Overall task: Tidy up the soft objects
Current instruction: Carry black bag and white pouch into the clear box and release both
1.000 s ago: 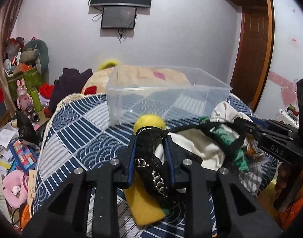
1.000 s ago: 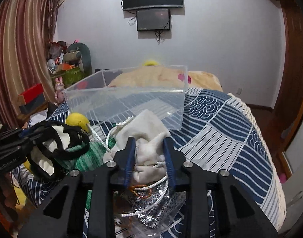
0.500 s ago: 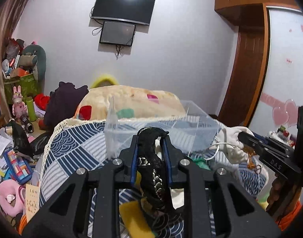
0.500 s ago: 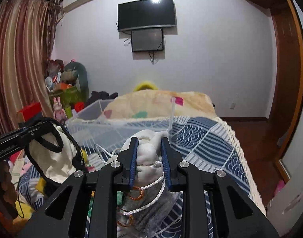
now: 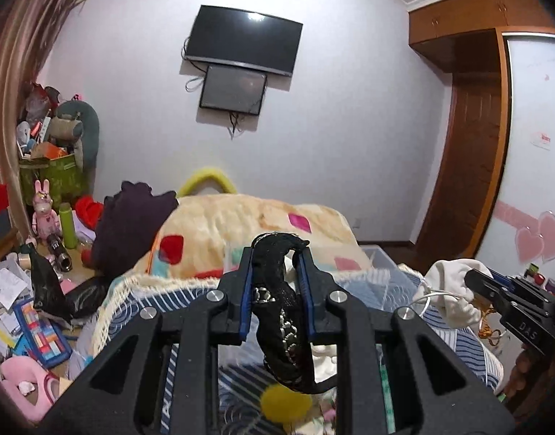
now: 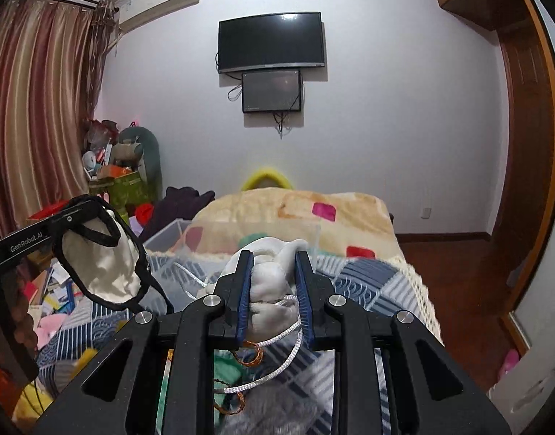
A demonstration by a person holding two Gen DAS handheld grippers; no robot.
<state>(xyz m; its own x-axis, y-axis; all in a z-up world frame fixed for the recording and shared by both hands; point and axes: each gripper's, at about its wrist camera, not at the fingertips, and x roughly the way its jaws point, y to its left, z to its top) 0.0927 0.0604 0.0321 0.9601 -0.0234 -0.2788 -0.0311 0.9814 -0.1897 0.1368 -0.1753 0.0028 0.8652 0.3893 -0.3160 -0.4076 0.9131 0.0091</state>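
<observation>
My left gripper [image 5: 275,253] is shut on a black lace garment [image 5: 281,311] with cream lining, held high above the bed; it also shows in the right wrist view [image 6: 107,264]. My right gripper [image 6: 274,259] is shut on a white drawstring pouch [image 6: 268,282], its cords hanging below; the pouch also shows in the left wrist view [image 5: 448,290]. The clear plastic box [image 6: 168,233] sits on the bed beyond both grippers, mostly hidden behind them. A yellow soft ball [image 5: 284,404] lies on the blue patterned bedspread [image 6: 364,282] under the left gripper.
A cream blanket with coloured patches [image 5: 241,224] lies at the bed's far end, with a dark purple cloth [image 5: 128,224] to its left. Clutter covers the floor at left [image 5: 20,311]. A wooden door [image 5: 469,181] stands at right. A TV [image 6: 270,41] hangs on the wall.
Both grippers have risen well above the bed, lifting the black garment and the white pouch; the box and bedspread now sit lower in both views.
</observation>
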